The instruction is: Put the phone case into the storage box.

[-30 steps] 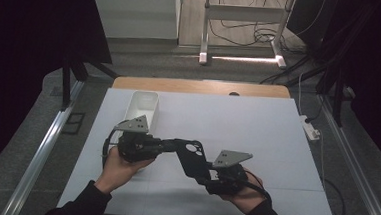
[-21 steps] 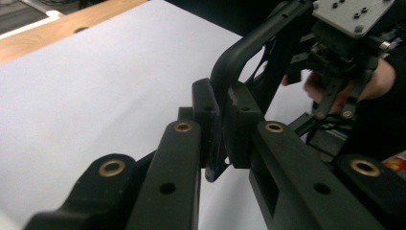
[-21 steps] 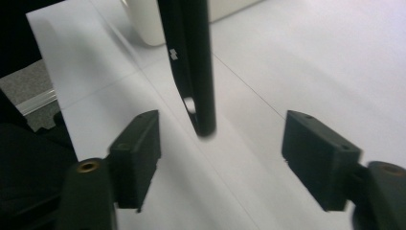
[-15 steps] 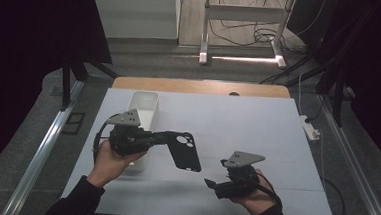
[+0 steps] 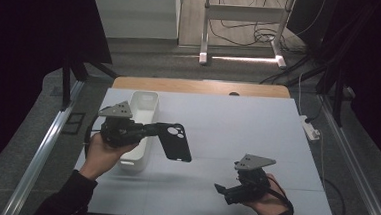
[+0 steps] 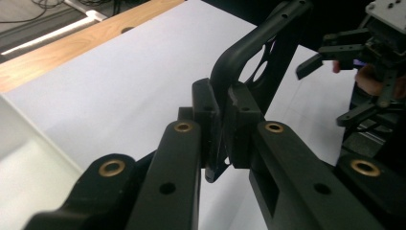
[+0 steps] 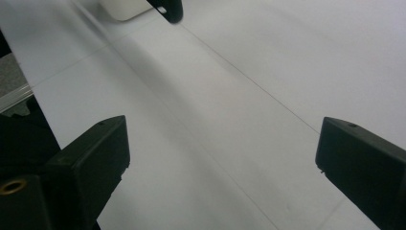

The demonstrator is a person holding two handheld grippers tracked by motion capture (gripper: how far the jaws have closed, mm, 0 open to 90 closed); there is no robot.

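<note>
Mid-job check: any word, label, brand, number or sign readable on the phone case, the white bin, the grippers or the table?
None. The black phone case, white bin, left gripper, right gripper and table carry no readable text in any view; no label or print shows.

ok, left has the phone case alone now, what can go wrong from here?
1. The left gripper pinches the phone case only at one end edge, so the rest hangs out unsupported in the air; it may pivot or slip.
2. The case hangs beside the white bin, over the table; a slip would drop it outside the bin.
3. The right gripper has just opened and sits off to the side, so there's no backup catch.
</note>
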